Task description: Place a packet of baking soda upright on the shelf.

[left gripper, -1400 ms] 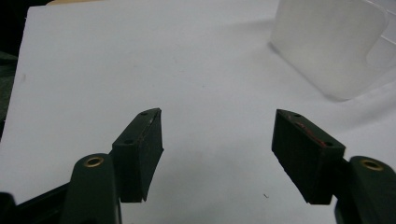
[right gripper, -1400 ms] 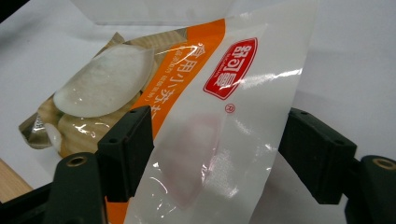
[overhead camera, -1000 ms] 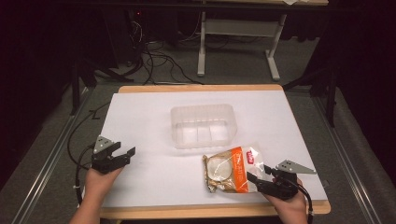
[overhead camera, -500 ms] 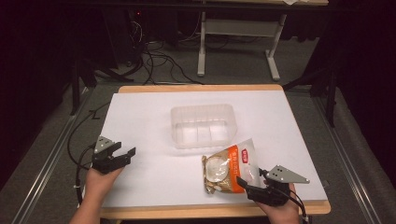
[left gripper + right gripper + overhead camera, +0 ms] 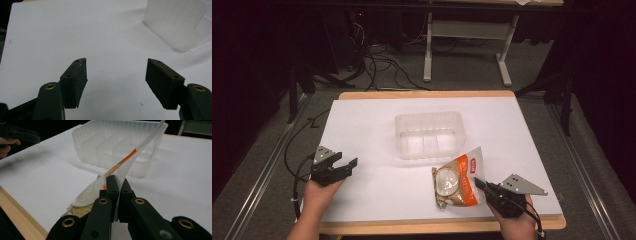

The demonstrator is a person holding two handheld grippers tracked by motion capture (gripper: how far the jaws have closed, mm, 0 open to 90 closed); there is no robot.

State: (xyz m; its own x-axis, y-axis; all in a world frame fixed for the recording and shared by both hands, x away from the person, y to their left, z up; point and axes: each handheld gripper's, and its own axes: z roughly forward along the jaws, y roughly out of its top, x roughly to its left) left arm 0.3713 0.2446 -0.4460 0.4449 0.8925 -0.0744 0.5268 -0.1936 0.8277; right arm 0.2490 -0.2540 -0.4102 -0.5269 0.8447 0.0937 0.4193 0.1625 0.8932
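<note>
An orange and white snack bag (image 5: 456, 179) with a clear window rests near the table's front right, its right side lifted. My right gripper (image 5: 479, 184) is shut on the bag's near edge; its jaws have just been closing with that edge between them. In the right gripper view the two pads (image 5: 117, 182) pinch the thin bag (image 5: 87, 192) edge-on. A clear plastic container (image 5: 428, 116) stands empty at the table's middle, just behind the bag. My left gripper (image 5: 346, 159) hovers open at the front left, with nothing between its jaws (image 5: 116, 75).
A white sheet (image 5: 377, 120) covers the wooden table. The container (image 5: 177, 22) lies ahead and right of the left gripper, and straight ahead of the right one (image 5: 112, 142). The left gripper (image 5: 22, 135) appears at the far left. Cables and a table frame lie on the floor behind.
The right gripper moved in on the bag and shut on its edge. The bag, flat before, now has its right side raised. The left gripper stayed put.
</note>
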